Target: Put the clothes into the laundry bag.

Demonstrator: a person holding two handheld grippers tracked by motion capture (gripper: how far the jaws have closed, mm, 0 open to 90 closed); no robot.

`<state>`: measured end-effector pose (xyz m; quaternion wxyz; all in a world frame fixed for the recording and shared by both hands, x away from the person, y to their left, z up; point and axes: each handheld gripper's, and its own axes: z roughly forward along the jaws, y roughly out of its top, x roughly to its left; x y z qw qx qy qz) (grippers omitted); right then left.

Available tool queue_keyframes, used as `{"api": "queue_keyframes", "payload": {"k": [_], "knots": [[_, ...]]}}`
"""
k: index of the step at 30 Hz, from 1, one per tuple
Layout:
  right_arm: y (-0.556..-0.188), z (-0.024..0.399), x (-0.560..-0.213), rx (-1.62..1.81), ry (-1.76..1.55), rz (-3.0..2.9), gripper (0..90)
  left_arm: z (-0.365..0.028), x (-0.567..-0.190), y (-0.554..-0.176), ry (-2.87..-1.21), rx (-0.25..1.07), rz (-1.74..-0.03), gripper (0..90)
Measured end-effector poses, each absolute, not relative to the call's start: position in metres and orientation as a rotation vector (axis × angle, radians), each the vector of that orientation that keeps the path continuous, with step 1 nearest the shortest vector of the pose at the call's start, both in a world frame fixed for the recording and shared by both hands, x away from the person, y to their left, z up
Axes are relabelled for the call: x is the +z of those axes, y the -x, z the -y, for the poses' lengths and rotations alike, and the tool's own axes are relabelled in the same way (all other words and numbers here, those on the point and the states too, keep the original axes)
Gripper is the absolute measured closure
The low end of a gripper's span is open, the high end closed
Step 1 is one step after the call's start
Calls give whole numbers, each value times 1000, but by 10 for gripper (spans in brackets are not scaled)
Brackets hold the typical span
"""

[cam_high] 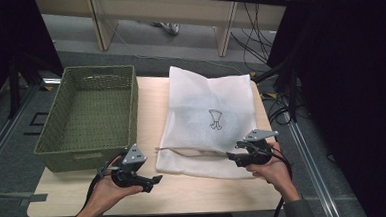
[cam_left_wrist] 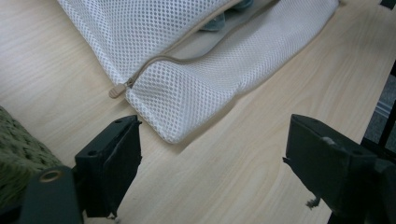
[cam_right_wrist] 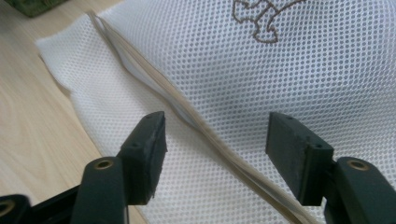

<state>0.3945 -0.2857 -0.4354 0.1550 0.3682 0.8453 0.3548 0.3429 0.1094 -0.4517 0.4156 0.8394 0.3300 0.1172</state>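
Observation:
A white mesh laundry bag [cam_high: 209, 120] lies flat on the wooden table [cam_high: 195, 191], with a small outline emblem [cam_high: 215, 119] on top and a beige zipper [cam_high: 193, 152] near its front edge. The zipper stands partly unzipped, and something blue-grey shows inside the bag [cam_left_wrist: 219, 21]. The zipper pull [cam_left_wrist: 117, 89] lies at the bag's corner. My left gripper [cam_high: 152, 182] is open just in front of that corner, nothing between its jaws. My right gripper [cam_high: 233, 159] is open over the bag's front right part, the zipper [cam_right_wrist: 205, 126] running between its jaws untouched.
A green woven basket [cam_high: 89, 116] stands empty at the table's left, close beside the bag and my left hand. Dark curtains and cables lie to the right of the table. Desk legs stand on the floor beyond.

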Motion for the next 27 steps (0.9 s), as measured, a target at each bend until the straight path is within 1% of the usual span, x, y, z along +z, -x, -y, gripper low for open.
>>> {"api": "queue_keyframes", "payload": {"k": [2, 3, 6, 7, 8, 10, 18, 22, 27], "knots": [[-393, 286, -435, 1045, -1048, -2406, 371, -114, -452, -343, -2098, 297, -826, 160], [-391, 285, -435, 1052, -1085, -2404, 361, -116, -453, -343, -2094, 290, -818, 160], [-388, 285, -436, 1053, -1044, -2412, 349, -121, -455, -342, -2093, 283, -818, 164], [-385, 284, -436, 1058, -1076, -2412, 345, -122, -455, -342, -2092, 296, -820, 158], [-386, 285, -437, 1053, -1031, -2413, 341, -125, -454, -342, -2102, 301, -793, 159], [-383, 284, -439, 1052, -1024, -2409, 336, -126, -455, -339, -2077, 292, -818, 158], [-368, 280, -444, 1057, -1079, -2422, 319, -142, -456, -333, -2096, 327, -803, 159], [-359, 280, -446, 1078, -1066, -2425, 306, -152, -455, -324, -2082, 335, -834, 160], [-347, 280, -449, 1067, -1052, -2427, 299, -153, -456, -313, -2095, 337, -828, 160]]}}
